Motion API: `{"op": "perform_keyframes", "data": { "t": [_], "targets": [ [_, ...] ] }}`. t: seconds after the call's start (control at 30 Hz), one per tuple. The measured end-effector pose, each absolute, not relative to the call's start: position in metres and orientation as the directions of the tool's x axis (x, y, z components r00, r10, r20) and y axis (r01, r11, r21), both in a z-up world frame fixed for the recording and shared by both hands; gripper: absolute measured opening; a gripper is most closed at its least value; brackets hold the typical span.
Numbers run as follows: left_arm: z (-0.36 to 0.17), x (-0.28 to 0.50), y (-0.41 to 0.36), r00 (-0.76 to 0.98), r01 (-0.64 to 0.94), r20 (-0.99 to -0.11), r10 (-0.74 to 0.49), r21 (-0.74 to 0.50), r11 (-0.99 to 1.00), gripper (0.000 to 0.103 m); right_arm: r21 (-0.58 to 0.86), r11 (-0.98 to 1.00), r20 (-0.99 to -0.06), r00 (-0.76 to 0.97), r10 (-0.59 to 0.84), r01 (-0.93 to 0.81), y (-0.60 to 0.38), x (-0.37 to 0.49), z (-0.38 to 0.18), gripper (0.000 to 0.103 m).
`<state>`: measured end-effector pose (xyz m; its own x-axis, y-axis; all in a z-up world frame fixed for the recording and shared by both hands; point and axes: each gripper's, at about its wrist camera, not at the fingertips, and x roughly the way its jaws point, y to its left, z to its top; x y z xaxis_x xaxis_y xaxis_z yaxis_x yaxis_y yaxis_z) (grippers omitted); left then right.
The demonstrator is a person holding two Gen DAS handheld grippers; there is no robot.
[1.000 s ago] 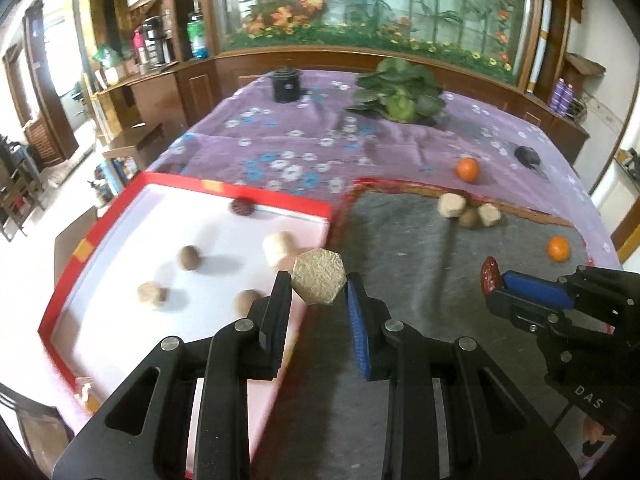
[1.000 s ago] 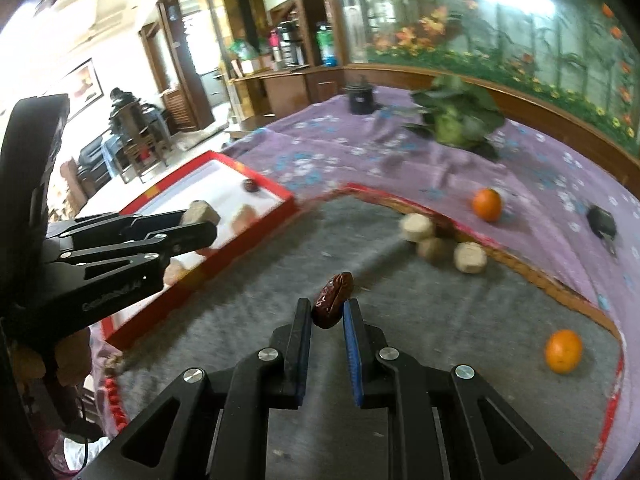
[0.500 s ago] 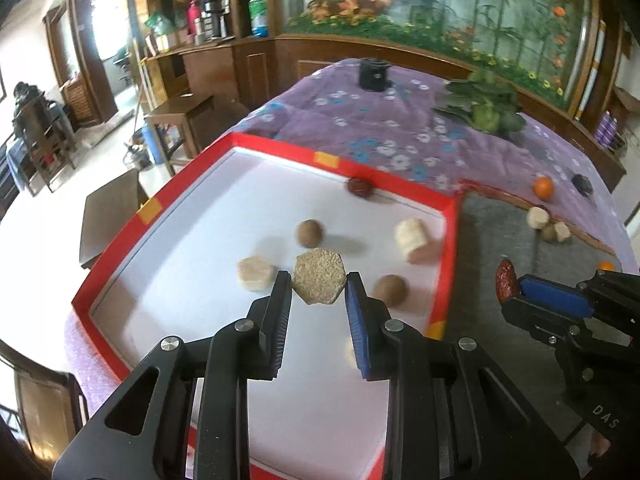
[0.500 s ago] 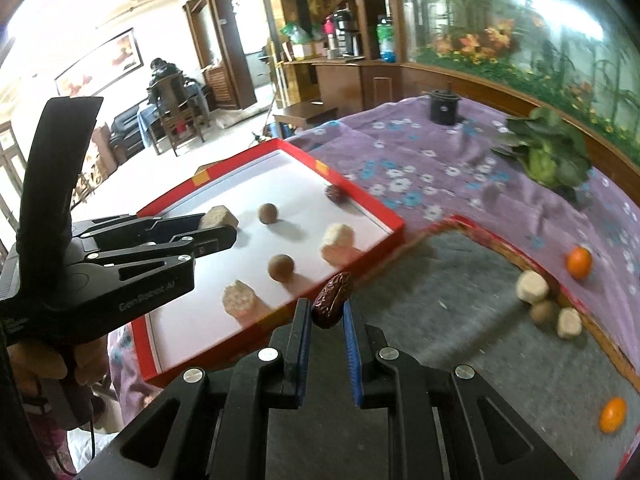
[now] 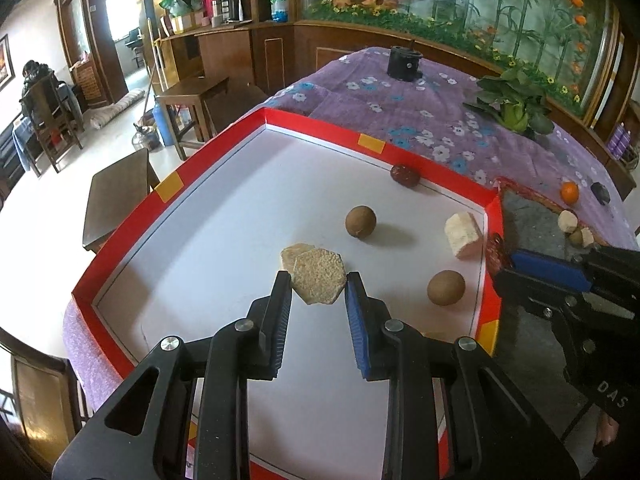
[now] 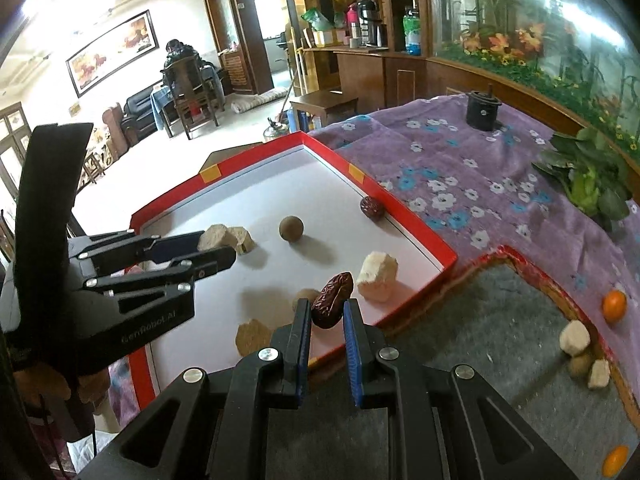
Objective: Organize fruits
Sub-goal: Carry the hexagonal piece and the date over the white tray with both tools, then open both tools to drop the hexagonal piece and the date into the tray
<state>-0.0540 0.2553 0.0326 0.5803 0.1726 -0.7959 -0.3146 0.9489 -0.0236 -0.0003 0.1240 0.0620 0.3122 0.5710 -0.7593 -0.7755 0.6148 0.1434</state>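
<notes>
Left wrist camera first: we see a big table with a purple flowered cloth (image 5: 404, 100) over it. On the cloth sits a wide red tray (image 5: 224, 136) with a white floor. Just beside the tray, on its right, lies a gray mat (image 6: 496, 320) with a red edge.

Our left gripper (image 5: 319, 292) hangs over the middle of the tray. Its jaws are squeezed on a tan six-sided biscuit (image 5: 319, 278), one pad on each side. Right behind the biscuit we see another tan piece (image 5: 291, 253) of the same kind; we cannot tell if the two touch.

Our right gripper (image 6: 326, 318) is over the near edge of the tray, where the tray meets the mat. Its jaws are pinched tight on a dark red date (image 6: 333, 299), which sticks up from between the blue pads.

On the tray floor we count two brown balls, one in the middle (image 5: 360, 221) and one nearer the right wall (image 5: 446, 287). A pale lump (image 5: 462, 234) lies close to the right wall. A second date (image 5: 405, 176) rests against the far wall. From the right wrist camera we also see one more tan piece (image 6: 253, 336) near the front of the tray.

On the far part of the mat, three small pale bits (image 6: 575, 338) sit close together. A small orange (image 6: 614, 305) lies near them, on the purple cloth just past the mat's red edge. Another orange (image 6: 615, 460) shows at the bottom right edge of the right wrist view.
</notes>
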Motion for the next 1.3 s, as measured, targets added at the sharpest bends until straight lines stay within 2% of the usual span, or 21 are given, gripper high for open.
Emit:
{"op": "perform_keyframes", "data": {
  "t": [0.53,0.7,0.83,0.93,1.0,1.03,1.07,1.3],
  "targets": [
    [0.023,-0.050,0.260,0.565,-0.323,-0.805,0.181,-0.013,0.946,0.027,0.159,0.591,-0.805,0.243,0.542,-0.791,0.174,0.029,0.028,0.016],
    [0.021,-0.049,0.265,0.553,-0.350,-0.816,0.166,-0.047,0.936,0.027,0.173,0.597,-0.798,0.244,0.551,-0.783,0.172,0.031,0.026,0.018],
    [0.020,-0.049,0.265,0.547,-0.368,-0.817,0.180,-0.041,0.929,0.034,0.179,0.601,-0.789,0.251,0.561,-0.779,0.163,0.026,0.029,0.018],
    [0.024,-0.050,0.263,0.553,-0.374,-0.811,0.193,-0.034,0.927,0.035,0.188,0.611,-0.783,0.258,0.566,-0.769,0.156,0.023,0.035,0.020],
    [0.027,-0.051,0.261,0.558,-0.381,-0.803,0.210,-0.023,0.924,0.049,0.188,0.612,-0.778,0.264,0.571,-0.768,0.150,0.019,0.040,0.021],
    [0.029,-0.052,0.259,0.565,-0.384,-0.796,0.219,-0.019,0.923,0.060,0.188,0.613,-0.775,0.267,0.573,-0.768,0.146,0.016,0.042,0.021],
    [0.030,-0.054,0.258,0.572,-0.385,-0.790,0.221,-0.021,0.923,0.062,0.186,0.615,-0.772,0.273,0.573,-0.766,0.142,0.013,0.045,0.022],
    [0.041,-0.053,0.238,0.597,-0.346,-0.777,0.200,-0.025,0.938,0.062,0.181,0.656,-0.745,0.333,0.578,-0.733,0.098,-0.004,0.059,0.026]
  ]
}}
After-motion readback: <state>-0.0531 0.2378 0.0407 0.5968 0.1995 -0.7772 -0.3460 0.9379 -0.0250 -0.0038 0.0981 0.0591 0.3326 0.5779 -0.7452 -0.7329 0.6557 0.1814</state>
